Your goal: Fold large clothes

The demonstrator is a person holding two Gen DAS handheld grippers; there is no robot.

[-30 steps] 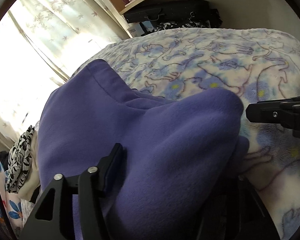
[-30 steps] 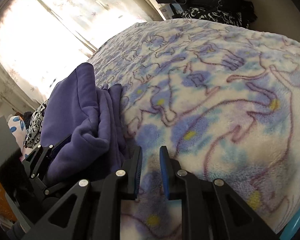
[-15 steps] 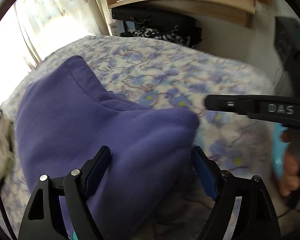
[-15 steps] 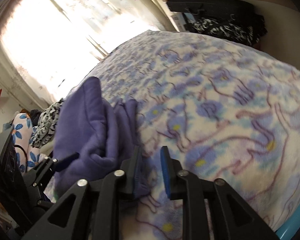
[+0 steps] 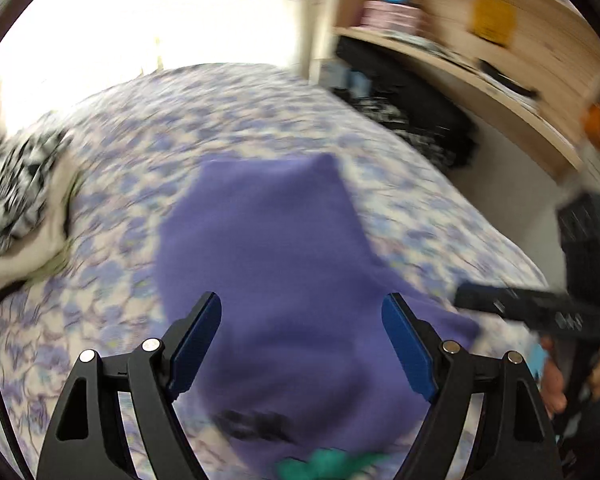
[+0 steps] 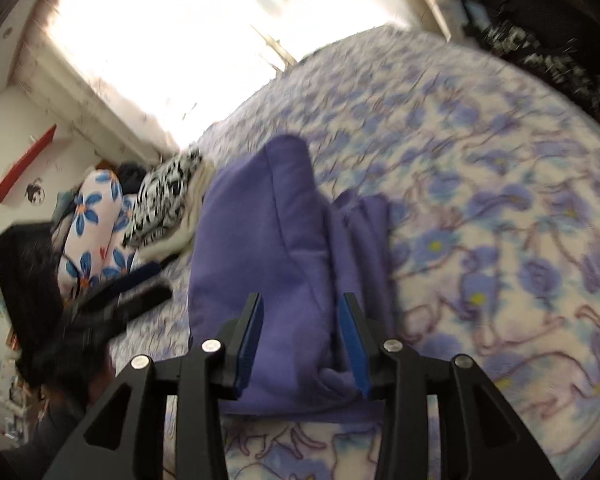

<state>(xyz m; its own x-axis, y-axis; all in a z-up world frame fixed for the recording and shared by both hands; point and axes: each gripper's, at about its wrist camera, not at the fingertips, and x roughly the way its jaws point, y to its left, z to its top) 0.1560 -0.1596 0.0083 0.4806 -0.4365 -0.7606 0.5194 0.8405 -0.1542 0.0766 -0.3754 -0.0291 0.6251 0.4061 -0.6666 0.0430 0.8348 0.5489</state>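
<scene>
- Now the purple top (image 5: 268, 264) lies on the bed blanket (image 5: 132, 152), folded into a thick bundle, and nothing is holding it
- The left gripper (image 5: 302, 340) hangs above the near part of the purple top; its blue pads are spread wide and have just been opening, with the cloth only seen below the gap, not pinched
- The right gripper (image 6: 302, 344) is also above the bundle, on the side where the loose folds (image 6: 360, 240) stick out; its blue pads are partly apart and have just been opening, and they do not press on the cloth
- I think both let go because this fold is done, so the top can rest flat by itself
- The bundle sits near the middle of the blanket, probably so there is room all around it to reach in from both sides
- The loose folds beside the big part look a bit messy, so they may need one more tuck
- A black and white cloth (image 6: 168, 196) and a pillow with blue flowers (image 6: 96, 224) lie at the far side near the bright window, well apart from the purple top, likely waiting out of the way
- Both views are blurry, so small creases are hard to tell
</scene>
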